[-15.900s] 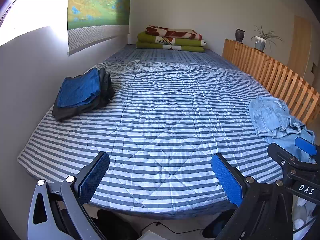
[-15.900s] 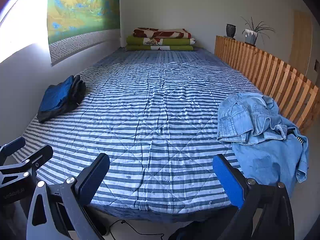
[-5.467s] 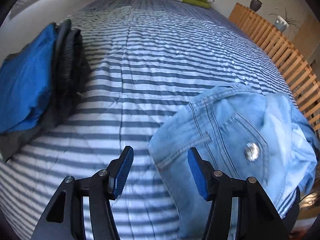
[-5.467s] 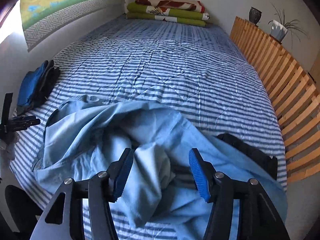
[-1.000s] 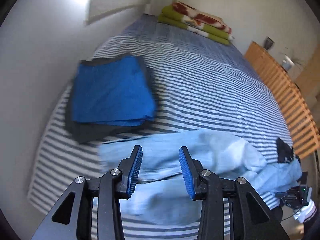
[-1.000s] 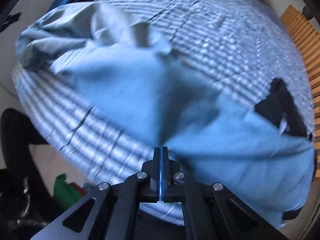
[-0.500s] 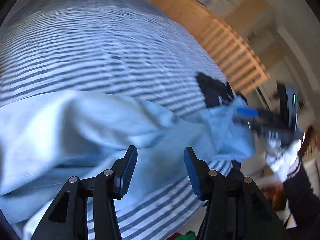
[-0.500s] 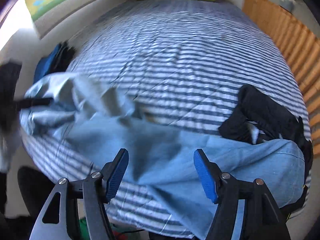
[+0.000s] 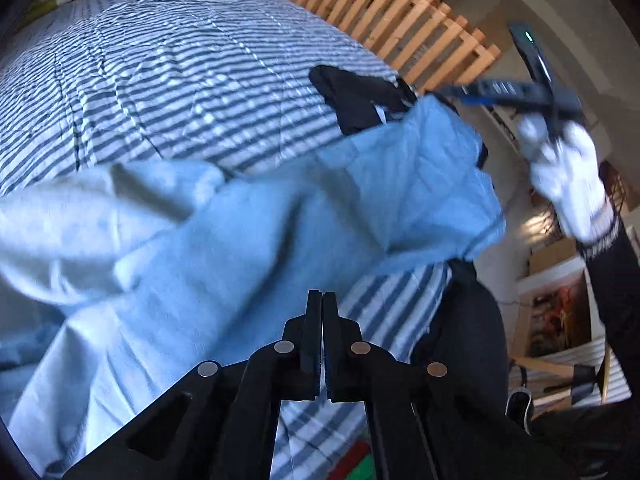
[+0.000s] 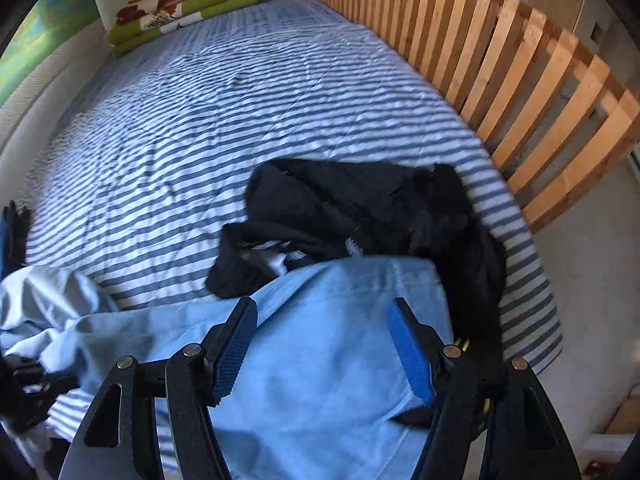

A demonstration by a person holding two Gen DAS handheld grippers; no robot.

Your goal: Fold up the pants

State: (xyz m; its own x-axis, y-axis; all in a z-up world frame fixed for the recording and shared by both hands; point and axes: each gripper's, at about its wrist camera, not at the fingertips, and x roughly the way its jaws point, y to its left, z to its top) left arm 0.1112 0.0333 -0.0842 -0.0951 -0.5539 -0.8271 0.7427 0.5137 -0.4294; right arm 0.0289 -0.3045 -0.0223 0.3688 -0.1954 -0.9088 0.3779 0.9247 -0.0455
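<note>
Left wrist view: the left gripper (image 9: pixel 322 300) has its black jaws clenched together over the light blue denim pants (image 9: pixel 248 248). Whether a fold of the fabric is pinched between the pads cannot be told from this view. The pants lie rumpled along the near edge of the bed with the blue-and-white striped quilted cover (image 9: pixel 168 72), with part of the cloth hanging over that edge. One leg end reaches the near right corner, where it overlaps a crumpled black garment (image 9: pixel 356 100). Beyond that corner, a hand in a white glove (image 9: pixel 572 176) holds the right gripper (image 9: pixel 480 96), blurred, just beside the pants' end.

Right wrist view: the right gripper's blue-padded jaws stand released, apart, with nothing between them; the pants spread flat below. The black garment touches the pants' far side. A wooden slatted rail (image 10: pixel 520 72) runs along the right edge of the bed. Folded green and red-patterned blankets (image 10: pixel 184 4) are stacked at the far end.
</note>
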